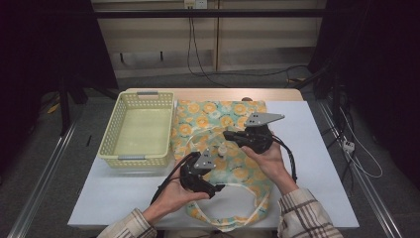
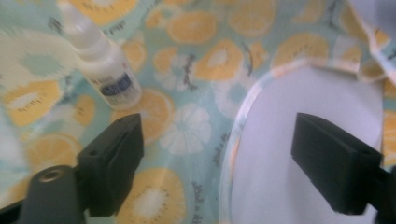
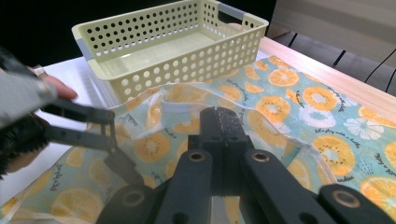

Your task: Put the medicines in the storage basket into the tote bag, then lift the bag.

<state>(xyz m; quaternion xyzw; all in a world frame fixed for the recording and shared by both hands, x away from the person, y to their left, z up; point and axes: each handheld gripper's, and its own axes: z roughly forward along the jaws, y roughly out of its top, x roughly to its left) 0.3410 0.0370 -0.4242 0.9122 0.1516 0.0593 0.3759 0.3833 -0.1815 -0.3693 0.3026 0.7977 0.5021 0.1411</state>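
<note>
The left gripper (image 1: 214, 188) hovers low over the fruit-print bag (image 1: 208, 116), jaws apart and empty; the right gripper (image 1: 229, 135), jaws together, pinches the bag's cloth.

The high view looked forward and down from above the person's side, taking in the whole tabletop (image 1: 317, 148). The left tool's camera sat very close over the fruit-print cloth bag (image 2: 196, 60), facing down. The right tool's camera looked low across the same bag (image 3: 299, 107) toward the yellow basket (image 3: 173, 51), which the high view (image 1: 138, 129) shared.
</note>
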